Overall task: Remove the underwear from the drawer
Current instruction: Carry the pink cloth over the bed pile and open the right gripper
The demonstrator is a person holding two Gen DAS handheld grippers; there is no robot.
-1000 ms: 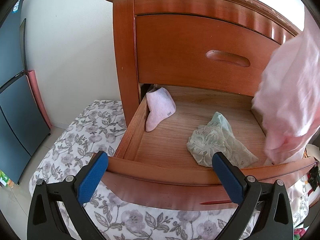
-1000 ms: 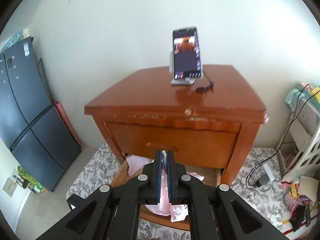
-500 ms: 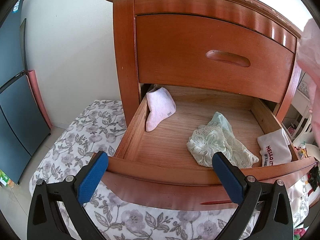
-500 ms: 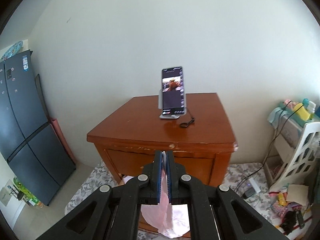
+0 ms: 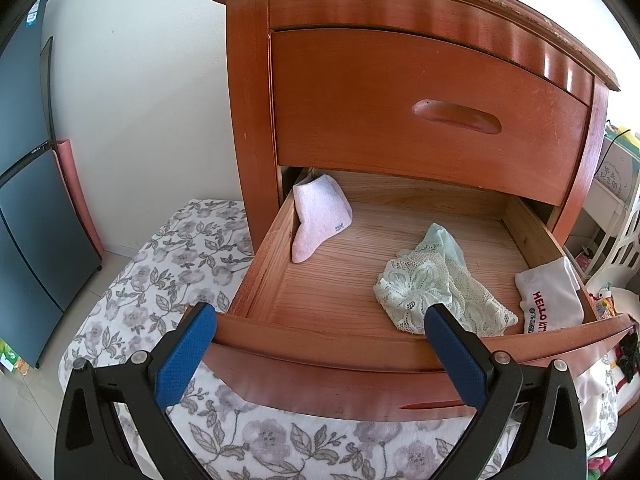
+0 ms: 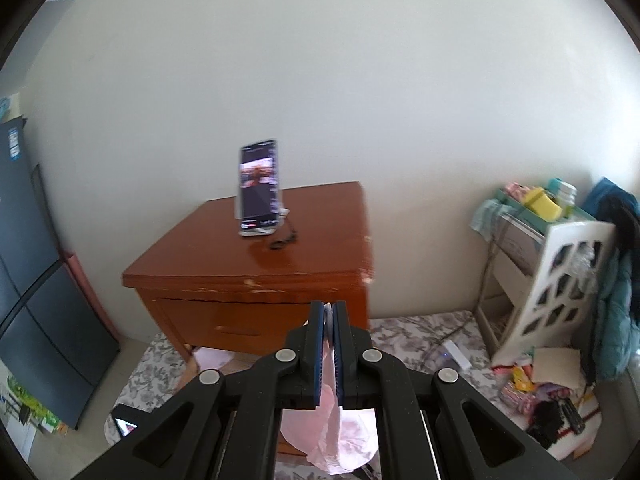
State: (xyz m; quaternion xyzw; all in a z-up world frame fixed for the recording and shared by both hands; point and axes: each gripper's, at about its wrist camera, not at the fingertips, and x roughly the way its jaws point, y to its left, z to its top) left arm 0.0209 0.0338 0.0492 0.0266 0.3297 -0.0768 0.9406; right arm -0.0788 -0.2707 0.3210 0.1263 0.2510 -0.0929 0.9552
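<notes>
Pulled way back now: the right gripper (image 6: 328,344) has lifted up and away from the nightstand (image 6: 248,280), and the pink underwear (image 6: 332,432) pinched between its fingers hangs below it, clear of the drawer. A second ago that pink cloth was still blocking the drawer's right side in the left view; now it's gone from there, so I'd call this piece out.

Left gripper (image 5: 316,344) hasn't budged, spread wide and holding nothing, parked just in front of the drawer (image 5: 320,344).

What's in the drawer:
- pink sock (image 5: 316,216) leaning on the left wall, back corner
- mint lace underwear (image 5: 436,292) crumpled near the front, right of middle
- white cloth (image 5: 548,300) with red lettering in the front right corner

So the lace one probably goes next, and the left gripper is already close to it.
</notes>
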